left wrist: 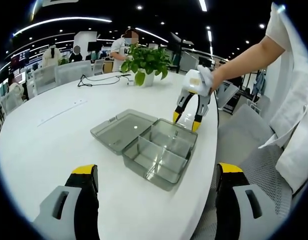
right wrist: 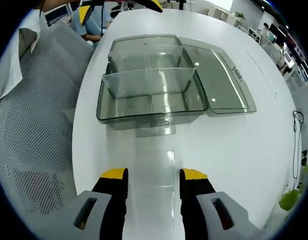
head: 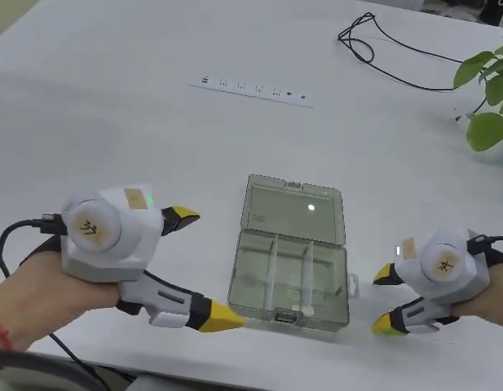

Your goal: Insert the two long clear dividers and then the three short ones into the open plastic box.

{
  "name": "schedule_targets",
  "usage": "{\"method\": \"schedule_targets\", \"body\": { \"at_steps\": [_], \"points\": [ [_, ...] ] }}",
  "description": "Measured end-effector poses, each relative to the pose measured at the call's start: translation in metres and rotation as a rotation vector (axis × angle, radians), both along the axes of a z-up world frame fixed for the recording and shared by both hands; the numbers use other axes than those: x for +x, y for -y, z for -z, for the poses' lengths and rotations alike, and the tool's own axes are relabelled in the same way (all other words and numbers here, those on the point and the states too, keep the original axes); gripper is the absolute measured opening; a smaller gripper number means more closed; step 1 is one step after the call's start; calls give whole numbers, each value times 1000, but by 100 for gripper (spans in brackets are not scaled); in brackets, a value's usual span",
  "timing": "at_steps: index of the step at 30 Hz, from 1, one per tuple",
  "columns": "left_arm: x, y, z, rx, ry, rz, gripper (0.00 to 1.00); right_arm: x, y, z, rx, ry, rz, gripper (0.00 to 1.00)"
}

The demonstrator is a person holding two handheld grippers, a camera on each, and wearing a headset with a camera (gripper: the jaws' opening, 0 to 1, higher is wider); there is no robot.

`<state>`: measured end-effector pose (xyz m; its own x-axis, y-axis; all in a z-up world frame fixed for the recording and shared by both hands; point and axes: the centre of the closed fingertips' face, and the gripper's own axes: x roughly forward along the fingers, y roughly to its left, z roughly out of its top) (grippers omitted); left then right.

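**Open box with two long dividers in place, both hand-held grippers released beside it**

The open, grey-tinted clear plastic box (head: 259, 303) sits on the white worktop (head: 112, 122), close to its near edge. The box's flat lid (head: 292, 208) is folded back onto the surface on the far side. Two long clear dividers (head: 272, 265) stand upright inside the box. They run from its front wall toward the hinge side and split it into three lanes. Whether any short divider is seated across those lanes cannot be told. A small flat clear piece (right wrist: 154, 131) lies on the worktop just beside the box's right wall.

The left hand-held gripper (head: 202, 267) hovers just left of the box. Its yellow-tipped jaws are spread wide, hold nothing and point toward the box. The right hand-held gripper (head: 386, 300) is near the box's right side, apart from it. Its jaws are also parted and hold nothing. In the right gripper view they frame the worktop in front of the flat clear piece.

Beyond the lid, well away from the box, a long white power strip (head: 251, 88) lies on the worktop. A looped black cable (head: 373, 45) lies farther back and to the right. A green leafy plant (head: 487, 98) stands at the far right. A grey mesh chair (right wrist: 39, 125) is off the near edge by the box.
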<state>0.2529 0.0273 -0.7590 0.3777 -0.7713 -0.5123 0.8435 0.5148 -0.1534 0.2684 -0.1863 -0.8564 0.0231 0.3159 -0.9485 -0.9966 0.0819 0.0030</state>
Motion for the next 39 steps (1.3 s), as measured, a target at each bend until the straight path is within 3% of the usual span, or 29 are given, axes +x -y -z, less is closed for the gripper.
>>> {"method": "schedule_targets", "body": {
  "at_steps": [10, 24, 32, 37, 39],
  "points": [
    [-1, 0, -1, 1, 0, 2, 100, 0, -1, 0, -12, 20, -17, 33],
    [-2, 1, -3, 1, 3, 7, 100, 2, -1, -7, 0, 38, 14, 33],
    [1, 6, -13, -23, 2, 2, 100, 5, 0, -36, 44, 94, 53, 33],
    [2, 16, -23, -70, -27, -9, 100, 5, -3, -62, 72, 139, 62, 33],
    [4, 22, -28, -95, -58, -25, 100, 5, -6, -73, 87, 157, 64, 33]
  ]
}}
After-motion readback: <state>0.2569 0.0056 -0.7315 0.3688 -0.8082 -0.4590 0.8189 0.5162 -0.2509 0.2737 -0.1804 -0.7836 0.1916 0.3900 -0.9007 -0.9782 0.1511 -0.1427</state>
